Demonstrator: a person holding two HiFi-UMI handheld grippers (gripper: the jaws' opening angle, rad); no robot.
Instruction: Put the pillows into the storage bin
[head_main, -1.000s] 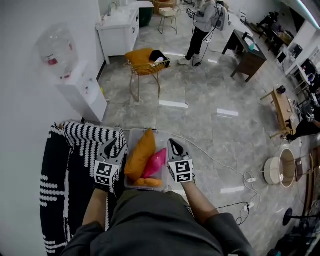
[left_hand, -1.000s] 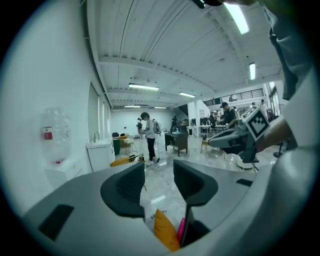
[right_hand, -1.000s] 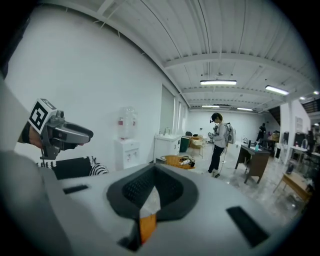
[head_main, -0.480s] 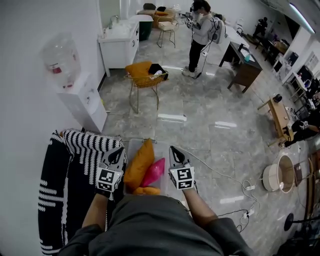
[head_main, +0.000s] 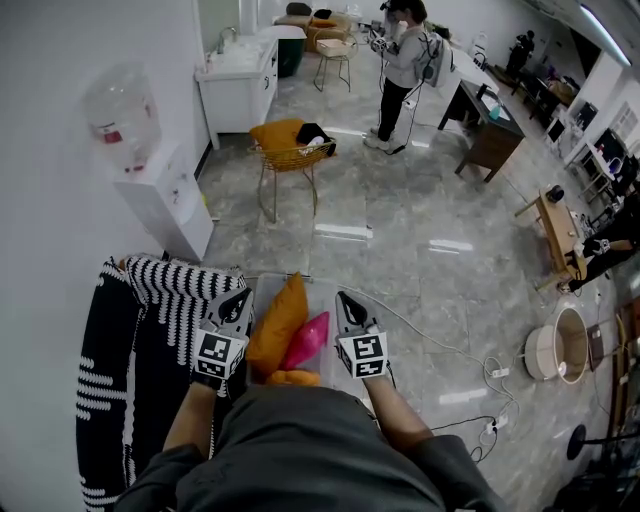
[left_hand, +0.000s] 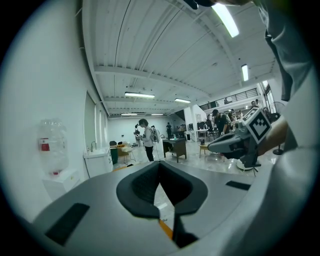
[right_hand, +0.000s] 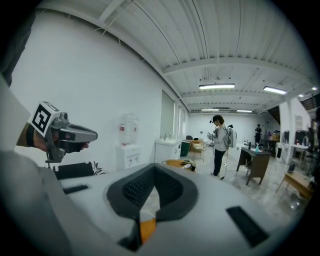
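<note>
Since the orange pillow (head_main: 279, 322), pink pillow (head_main: 308, 341) and small pillow (head_main: 292, 378) all sit inside the bin (head_main: 326, 291), and the left gripper (head_main: 240, 297) and right gripper (head_main: 345, 298) flank it with fingers closed on nothing, the loading appears complete, with no further pillow seen nearby.

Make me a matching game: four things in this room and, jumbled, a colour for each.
Things:
1 tall pillow
2 throw
3 cooler
4 bin

Colours:
a black and white
b clear
c orange
d white

Pairs: 1-c, 2-a, 3-d, 4-b
</note>
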